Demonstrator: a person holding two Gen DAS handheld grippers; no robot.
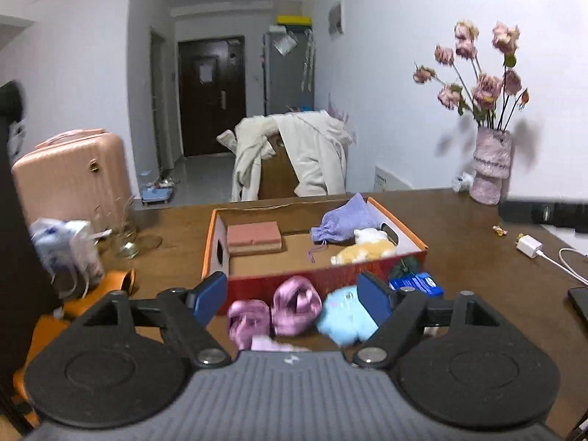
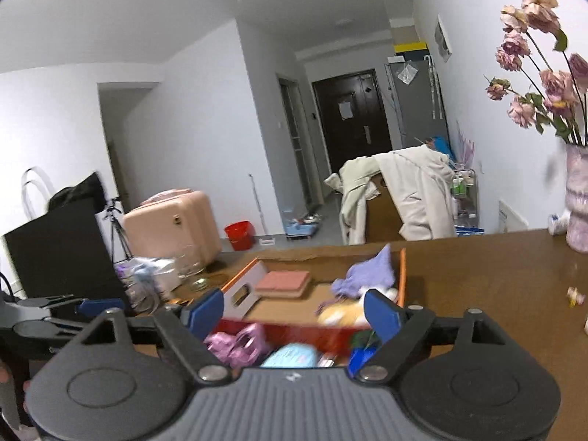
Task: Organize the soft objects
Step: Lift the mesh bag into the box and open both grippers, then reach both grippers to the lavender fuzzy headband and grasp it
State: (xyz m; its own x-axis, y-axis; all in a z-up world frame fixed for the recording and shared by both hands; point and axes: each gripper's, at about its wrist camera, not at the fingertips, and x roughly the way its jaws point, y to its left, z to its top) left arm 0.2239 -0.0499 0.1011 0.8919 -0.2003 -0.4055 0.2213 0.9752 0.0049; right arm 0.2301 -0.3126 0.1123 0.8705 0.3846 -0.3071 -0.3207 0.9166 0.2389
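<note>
An orange-rimmed cardboard box (image 1: 217,235) (image 2: 240,294) stands on the brown table. Inside it lie a pink folded cloth (image 1: 253,237) (image 2: 283,282), a lilac drawstring pouch (image 1: 343,220) (image 2: 369,270) and a yellow-and-white plush toy (image 1: 367,248) (image 2: 340,312). On the table in front of the box sit pink knitted pieces (image 1: 273,310) (image 2: 237,343) and a light blue soft item (image 1: 343,318) (image 2: 292,356). My left gripper (image 1: 292,299) hangs above these, jaws open, nothing between them. My right gripper (image 2: 294,314) is open too, over the box's near wall, empty.
A pink vase of dried roses (image 1: 490,163) (image 2: 577,198) stands at the table's far right. A charger with cable (image 1: 529,246), a blue packet (image 1: 419,283), a glass vase (image 1: 125,237) and a plastic bag (image 1: 68,253) also lie on the table. A chair draped with a cream coat (image 1: 294,154) stands behind.
</note>
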